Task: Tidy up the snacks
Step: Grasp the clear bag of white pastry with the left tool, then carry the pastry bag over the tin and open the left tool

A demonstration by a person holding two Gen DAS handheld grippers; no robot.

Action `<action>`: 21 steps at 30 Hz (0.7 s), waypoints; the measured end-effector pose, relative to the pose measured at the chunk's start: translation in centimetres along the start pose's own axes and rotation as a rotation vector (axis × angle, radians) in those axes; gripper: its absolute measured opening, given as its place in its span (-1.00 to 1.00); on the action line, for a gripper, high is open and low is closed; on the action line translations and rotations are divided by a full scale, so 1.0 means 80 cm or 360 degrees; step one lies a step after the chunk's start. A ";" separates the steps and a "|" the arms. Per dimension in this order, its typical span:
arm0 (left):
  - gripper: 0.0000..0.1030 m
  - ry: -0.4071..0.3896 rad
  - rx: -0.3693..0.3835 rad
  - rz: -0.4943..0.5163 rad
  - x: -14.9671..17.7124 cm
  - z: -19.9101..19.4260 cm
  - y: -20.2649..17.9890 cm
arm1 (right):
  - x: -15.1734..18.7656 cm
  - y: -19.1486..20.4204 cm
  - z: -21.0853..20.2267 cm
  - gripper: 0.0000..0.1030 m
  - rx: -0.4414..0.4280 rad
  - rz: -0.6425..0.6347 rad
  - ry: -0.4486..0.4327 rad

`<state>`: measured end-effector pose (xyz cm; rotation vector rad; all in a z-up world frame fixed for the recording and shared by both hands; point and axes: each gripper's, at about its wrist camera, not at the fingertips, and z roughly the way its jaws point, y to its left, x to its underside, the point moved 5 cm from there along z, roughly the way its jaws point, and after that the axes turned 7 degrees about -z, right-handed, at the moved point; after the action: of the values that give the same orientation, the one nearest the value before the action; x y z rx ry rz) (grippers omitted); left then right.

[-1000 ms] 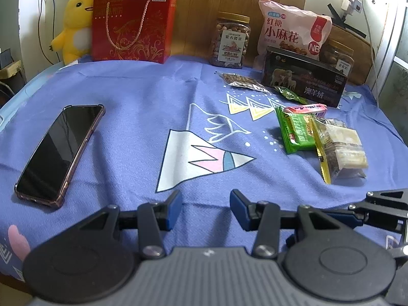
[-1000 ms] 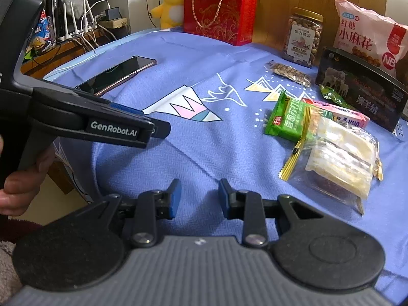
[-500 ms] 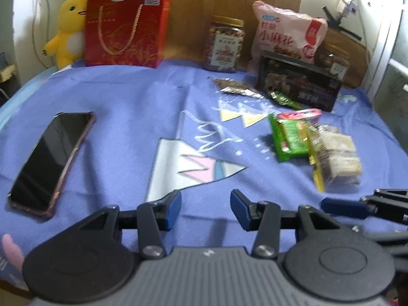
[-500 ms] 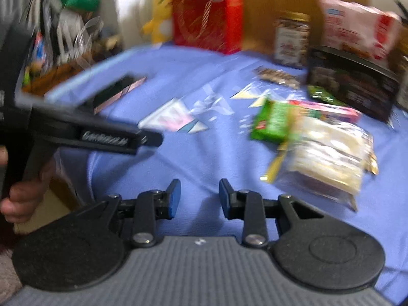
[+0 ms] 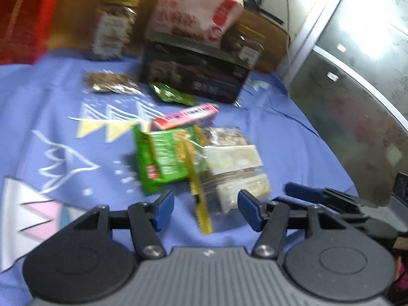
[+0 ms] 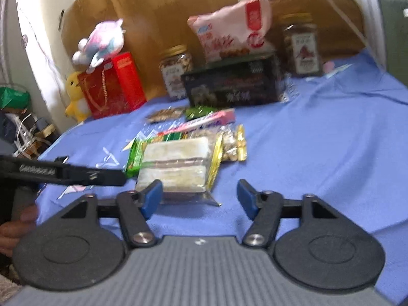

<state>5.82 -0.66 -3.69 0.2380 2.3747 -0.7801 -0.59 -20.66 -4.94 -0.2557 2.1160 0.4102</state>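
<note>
Closing in on the snack pile was the step I was on, nothing grabbed yet. My left gripper [image 5: 205, 210] had its blue-padded jaws spread wide and empty, hovering just short of the clear plastic packet of pale layered cake slices with a yellow crimped edge [image 5: 230, 168]. My right gripper [image 6: 199, 199] was spread wide too, also holding nothing, with that same packet [image 6: 176, 164] just past its left pad.

Using the cake packet as my landmark: the green foil wafer packet [image 5: 163, 158] was touching it on the left, partly tucked under its yellow seam. A flat pink rectangular carton [image 5: 185, 116] lay just behind it. Further behind sat a small green pouch [image 5: 172, 94] and a clear bag of brown seeds [image 5: 109, 83], then the black rectangular gift box [image 5: 193, 74] with a pink-and-white puffy snack bag [image 5: 193, 16] resting on top. All of it was on the blue printed tablecloth [image 5: 63, 94].

My guess for the next move: pick one tong, drop low and straddle the cake packet across its short side, then squeeze gently. It looked soft and crinkly, so I reckoned a hard pinch would squash the slices, and the slippery film might drag the wafer packet along with it. Both views were motion-blurred, so the labels were unreadable.
</note>
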 end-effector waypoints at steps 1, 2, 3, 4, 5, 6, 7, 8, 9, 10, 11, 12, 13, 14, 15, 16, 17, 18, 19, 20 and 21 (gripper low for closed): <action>0.10 0.0028 0.0018 -0.0010 -0.001 0.006 0.000 | 0.000 0.003 0.004 0.41 -0.0005 -0.0039 0.0017; 0.10 0.0056 0.0041 -0.0022 -0.001 0.011 -0.001 | -0.001 0.006 0.011 0.43 -0.0011 -0.0086 0.0039; 0.06 0.0083 0.0063 -0.0032 -0.001 0.017 -0.002 | -0.001 0.009 0.018 0.43 -0.0021 -0.0131 0.0060; 0.01 0.0084 0.0054 -0.0032 -0.002 0.020 0.000 | 0.000 0.011 0.025 0.43 -0.0015 -0.0171 0.0085; -0.03 0.0087 0.0066 -0.0029 -0.004 0.023 0.001 | 0.001 0.013 0.032 0.43 -0.0020 -0.0218 0.0113; -0.11 0.0115 0.0122 -0.0058 -0.005 0.027 0.003 | 0.004 0.015 0.038 0.43 -0.0060 -0.0257 0.0135; -0.22 0.0138 0.0169 -0.0098 -0.006 0.028 0.005 | 0.004 0.019 0.040 0.32 -0.0076 -0.0293 0.0119; -0.28 0.0146 0.0185 -0.0116 -0.006 0.029 0.006 | 0.003 0.025 0.043 0.31 -0.0076 -0.0339 0.0123; -0.31 0.0128 0.0167 -0.0089 -0.007 0.028 0.005 | 0.002 0.032 0.045 0.24 -0.0052 -0.0398 0.0126; -0.34 0.0110 0.0152 -0.0060 -0.008 0.024 0.003 | 0.001 0.036 0.045 0.13 -0.0042 -0.0432 0.0120; -0.34 0.0101 0.0143 -0.0043 -0.010 0.020 0.001 | 0.000 0.037 0.044 0.11 -0.0054 -0.0435 0.0114; -0.34 0.0093 0.0147 -0.0035 -0.013 0.015 -0.002 | -0.004 0.037 0.042 0.10 -0.0073 -0.0411 0.0114; -0.34 0.0076 0.0161 -0.0023 -0.017 0.009 -0.005 | -0.008 0.036 0.038 0.09 -0.0086 -0.0397 0.0101; -0.34 0.0052 0.0174 0.0000 -0.023 0.003 -0.009 | -0.015 0.036 0.032 0.09 -0.0093 -0.0398 0.0070; -0.34 0.0021 0.0187 0.0031 -0.031 -0.004 -0.014 | -0.024 0.035 0.029 0.09 -0.0096 -0.0407 0.0037; -0.33 -0.0007 0.0196 0.0056 -0.040 -0.009 -0.019 | -0.033 0.033 0.025 0.09 -0.0095 -0.0415 0.0003; -0.33 -0.0039 0.0203 0.0081 -0.052 -0.013 -0.024 | -0.043 0.031 0.022 0.09 -0.0092 -0.0419 -0.0032; -0.33 -0.0069 0.0210 0.0107 -0.065 -0.013 -0.028 | -0.054 0.028 0.022 0.09 -0.0084 -0.0424 -0.0066; -0.33 -0.0092 0.0215 0.0126 -0.078 -0.013 -0.031 | -0.066 0.024 0.026 0.09 -0.0074 -0.0430 -0.0094; -0.33 -0.0109 0.0217 0.0136 -0.091 -0.010 -0.034 | -0.077 0.019 0.029 0.09 -0.0059 -0.0435 -0.0116; -0.33 -0.0126 0.0222 0.0139 -0.108 -0.004 -0.037 | -0.089 0.013 0.035 0.07 -0.0042 -0.0439 -0.0133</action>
<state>11.47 -2.66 3.22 0.3591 2.2230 -0.8978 5.08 -18.41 -0.22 -0.5297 1.9600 0.2804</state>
